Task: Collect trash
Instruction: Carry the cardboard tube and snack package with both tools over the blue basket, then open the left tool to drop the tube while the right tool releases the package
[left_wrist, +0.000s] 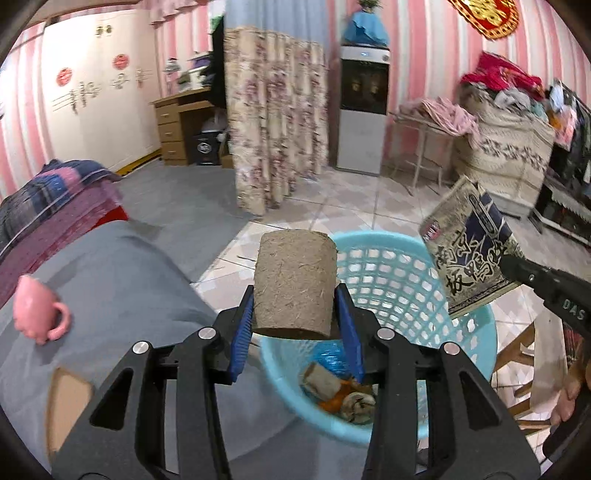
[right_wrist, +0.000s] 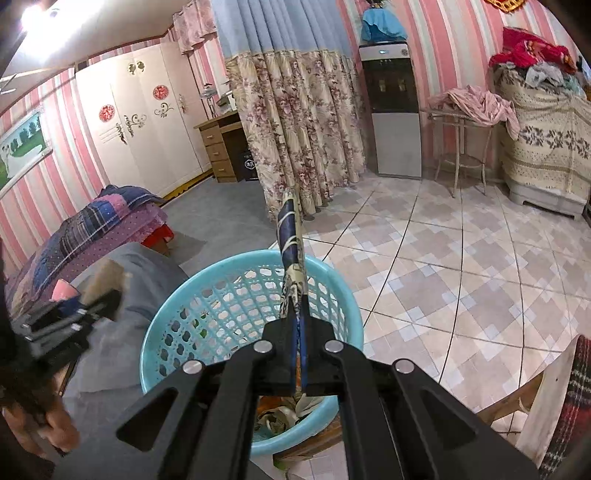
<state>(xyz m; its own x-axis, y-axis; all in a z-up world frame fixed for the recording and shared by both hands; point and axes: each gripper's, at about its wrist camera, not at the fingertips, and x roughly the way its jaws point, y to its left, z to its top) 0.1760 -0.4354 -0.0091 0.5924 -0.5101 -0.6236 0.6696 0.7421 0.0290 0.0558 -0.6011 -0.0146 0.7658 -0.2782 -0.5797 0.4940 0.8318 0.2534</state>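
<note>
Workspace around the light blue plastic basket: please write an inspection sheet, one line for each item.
Surface: grey cloth cover on the left; tiled floor under and beyond the basket.
Job's things: light blue plastic lattice basket already holds scraps; brown cardboard tube and flat printed wrapper are held near or above it.
Clutter: pink ceramic cup lies on the grey cover.
Grippers: left gripper is shut on the tube; right gripper is shut on the wrapper.
Cables: nothing seen.
Surroundings: floral curtain, water dispenser, wooden desk, piled clothes.
</note>
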